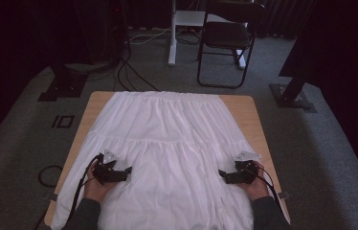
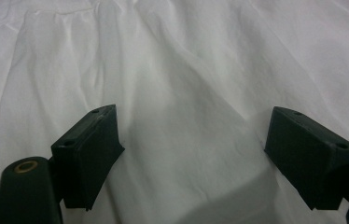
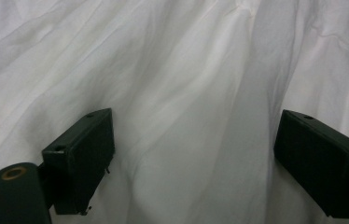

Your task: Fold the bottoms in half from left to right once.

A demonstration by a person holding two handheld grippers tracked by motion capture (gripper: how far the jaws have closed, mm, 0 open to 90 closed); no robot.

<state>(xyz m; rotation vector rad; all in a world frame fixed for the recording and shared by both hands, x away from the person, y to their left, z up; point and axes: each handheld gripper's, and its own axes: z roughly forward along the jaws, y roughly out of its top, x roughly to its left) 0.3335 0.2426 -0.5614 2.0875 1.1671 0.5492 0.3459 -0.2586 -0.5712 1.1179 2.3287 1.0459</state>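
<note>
Lying flat on the light wooden table (image 1: pixel 256 125), one big white gathered cloth skirt (image 1: pixel 167 139) covers almost all of the top, from the far edge down to the near edge, and it hangs a little over the near left corner. Its long way runs from the far edge toward the person, with the narrow gathered band at the far edge and the wide part near the person. The left gripper (image 1: pixel 124 171) sits on the skirt close to the left edge of the table, and the right gripper (image 1: pixel 223 175) sits on it close to the right edge. Both point in toward the middle of the skirt, so they face each other with a wide stretch of cloth between them. In the left gripper view the two black jaws stand wide apart with smooth white cloth right in front of them and nothing pinched. In the right gripper view the jaws are also wide apart over soft folds, holding nothing. Each gripper is about as near to its own side of the skirt as the other. Count them: one skirt, one table, two grippers, two hands.
</note>
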